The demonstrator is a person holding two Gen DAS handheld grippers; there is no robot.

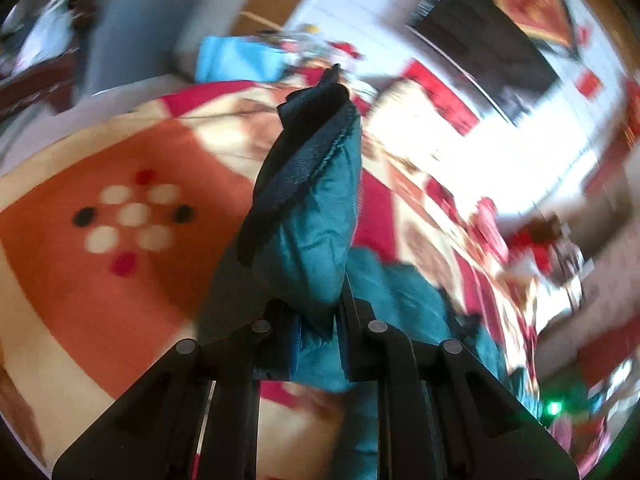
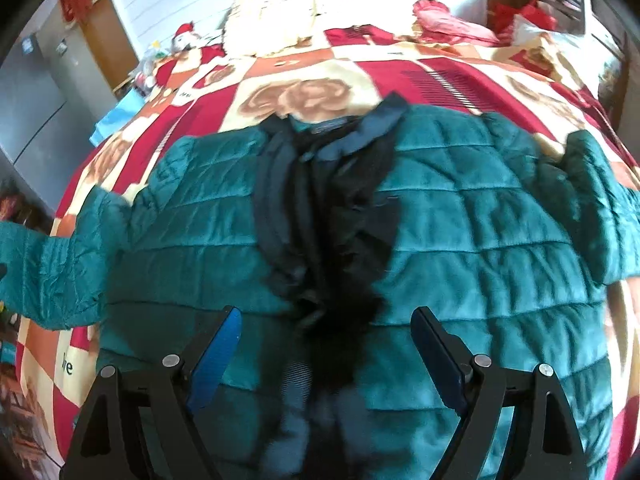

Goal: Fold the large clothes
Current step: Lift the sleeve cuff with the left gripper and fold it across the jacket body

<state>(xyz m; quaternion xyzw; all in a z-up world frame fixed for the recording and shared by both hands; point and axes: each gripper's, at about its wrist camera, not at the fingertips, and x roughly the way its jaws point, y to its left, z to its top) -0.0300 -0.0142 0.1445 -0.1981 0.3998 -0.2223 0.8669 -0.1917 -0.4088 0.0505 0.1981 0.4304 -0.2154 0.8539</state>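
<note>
The left gripper [image 1: 318,316] is pinching a dark-trimmed end of the teal quilted jacket [image 2: 460,216], its jaws pressed together on the fabric, which is rising ahead of the fingers above the patterned blanket [image 1: 80,280]. The right gripper [image 2: 326,344] is hovering with jaws spread wide over the jacket's lower front, nothing between its blue pads [image 2: 214,356]. The jacket is lying open across the bed's middle, collar toward the headboard edge. Blanket lettering near the left edge is too partial to read.
</note>
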